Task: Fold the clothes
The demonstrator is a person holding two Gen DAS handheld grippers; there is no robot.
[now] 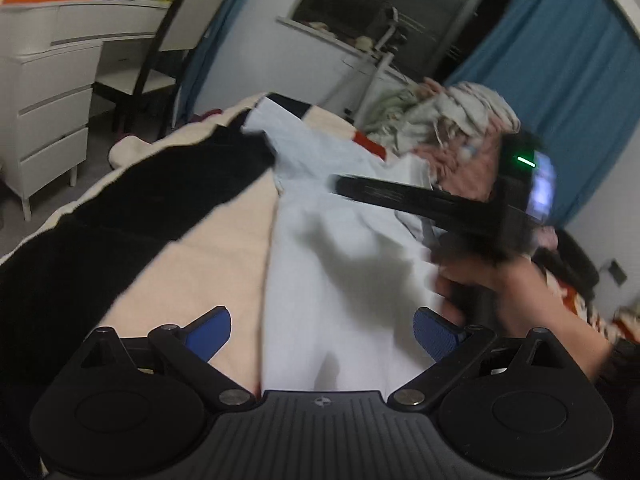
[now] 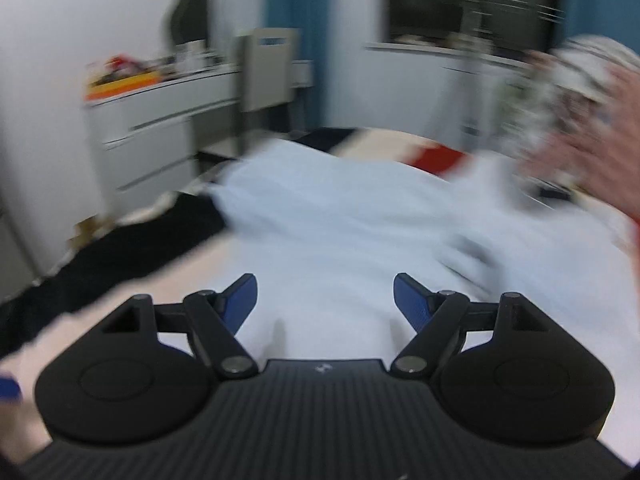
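Note:
A pale blue shirt (image 1: 332, 264) lies spread along the bed, one short sleeve (image 1: 272, 124) reaching toward the far end. My left gripper (image 1: 322, 330) hovers over its near part, open, nothing between the blue pads. In the left wrist view the right gripper (image 1: 340, 184) crosses above the shirt, a hand (image 1: 508, 292) holding its handle; only one edge of its black fingers shows. The right wrist view is blurred: the shirt (image 2: 340, 216) fills the middle and my right gripper (image 2: 325, 300) stands open above it, holding nothing.
The bed has a cream, black and red blanket (image 1: 208, 248). A heap of mixed laundry (image 1: 448, 120) sits at the far right of the bed. A white dresser (image 1: 44, 92) and chair (image 1: 168, 40) stand left, blue curtains (image 1: 560, 72) behind.

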